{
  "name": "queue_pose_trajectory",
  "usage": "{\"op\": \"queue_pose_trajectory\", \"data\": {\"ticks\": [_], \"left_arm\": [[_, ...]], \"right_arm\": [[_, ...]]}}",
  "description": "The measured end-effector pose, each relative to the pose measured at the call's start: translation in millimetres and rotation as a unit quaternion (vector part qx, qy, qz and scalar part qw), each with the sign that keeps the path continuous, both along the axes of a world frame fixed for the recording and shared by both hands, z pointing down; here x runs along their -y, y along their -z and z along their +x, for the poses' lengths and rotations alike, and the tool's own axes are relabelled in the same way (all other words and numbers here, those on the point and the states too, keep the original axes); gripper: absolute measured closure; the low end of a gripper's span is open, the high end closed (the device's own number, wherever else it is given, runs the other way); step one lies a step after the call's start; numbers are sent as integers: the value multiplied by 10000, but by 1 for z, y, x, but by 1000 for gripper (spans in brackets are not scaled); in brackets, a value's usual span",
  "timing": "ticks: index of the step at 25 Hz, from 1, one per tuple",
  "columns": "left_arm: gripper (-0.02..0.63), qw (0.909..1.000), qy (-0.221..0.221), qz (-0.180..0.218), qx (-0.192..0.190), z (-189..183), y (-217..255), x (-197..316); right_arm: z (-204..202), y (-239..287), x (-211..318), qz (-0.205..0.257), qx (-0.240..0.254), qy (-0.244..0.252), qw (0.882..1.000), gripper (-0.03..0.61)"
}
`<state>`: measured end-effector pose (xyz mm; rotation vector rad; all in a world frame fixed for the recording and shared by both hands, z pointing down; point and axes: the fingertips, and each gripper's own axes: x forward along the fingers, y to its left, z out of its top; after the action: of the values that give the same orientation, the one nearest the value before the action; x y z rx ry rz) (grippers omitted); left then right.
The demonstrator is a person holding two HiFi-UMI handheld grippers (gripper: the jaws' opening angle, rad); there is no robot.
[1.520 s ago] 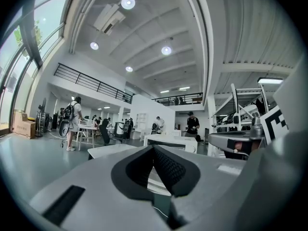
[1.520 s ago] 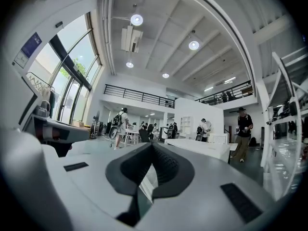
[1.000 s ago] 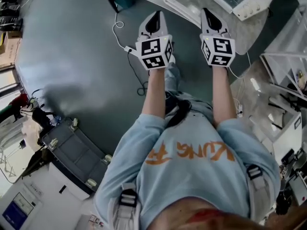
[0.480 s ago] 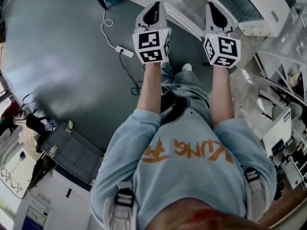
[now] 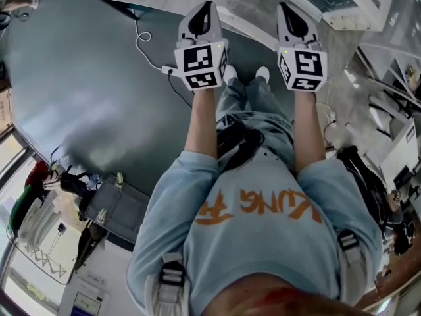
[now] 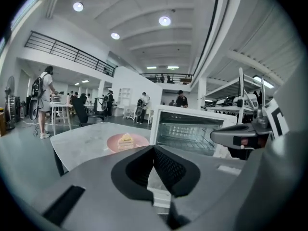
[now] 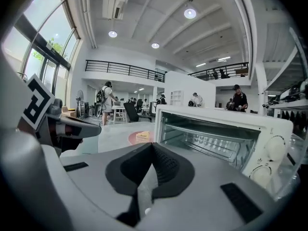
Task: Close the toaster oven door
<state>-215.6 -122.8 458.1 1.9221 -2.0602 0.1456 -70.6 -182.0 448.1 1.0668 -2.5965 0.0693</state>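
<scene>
**Item 1, left gripper** (image 5: 204, 6): upper centre of the head view, held forward at arm's length. Its own view shows the two dark ribbed pads pressed together with nothing between them. Marker cube (image 5: 200, 65) sits at the wrist end.

**Item 2, right gripper** (image 5: 288, 9): just right of item 1 and level with it. Its pads are likewise pressed together and hold nothing.

**Item 3, toaster oven** (image 7: 217, 137): white, in the centre-right of both gripper views and the upper right corner of the head view. It stands on a pale marbled table (image 6: 81, 144). The cavity is exposed and a wire rack (image 7: 211, 143) shows inside. Two round knobs (image 7: 275, 148) sit on its right panel.

**Item 4, oven door** (image 5: 247, 28): dropped open, seen as a white-edged strip running between and just beyond the two gripper tips. Neither gripper touches it.

**Item 5, pink plate** (image 6: 139, 139): on the table, left of the oven, carrying a cake slice (image 6: 126, 138).

**Item 6, white cable** (image 5: 148, 44): lies on the grey floor, upper left of the head view.

**Item 7, light-blue sweatshirt** (image 5: 263, 242): orange lettering, lower centre of the head view.
</scene>
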Motion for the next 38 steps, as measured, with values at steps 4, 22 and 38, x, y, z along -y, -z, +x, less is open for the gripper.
{"op": "queue_pose_trajectory", "data": {"ticks": [4, 22, 38], "left_arm": [[612, 9974, -513, -425, 282, 19, -32, 4], [612, 9330, -2440, -1626, 2088, 69, -130, -12], [611, 8763, -3085, -2105, 3044, 68, -172, -8]], "right_arm": [[12, -25, -3, -100, -333, -71, 9994, 581], [17, -133, -78, -684, -1708, 552, 9814, 580], [42, -187, -91, -856, -3244, 207, 9418, 580]]}}
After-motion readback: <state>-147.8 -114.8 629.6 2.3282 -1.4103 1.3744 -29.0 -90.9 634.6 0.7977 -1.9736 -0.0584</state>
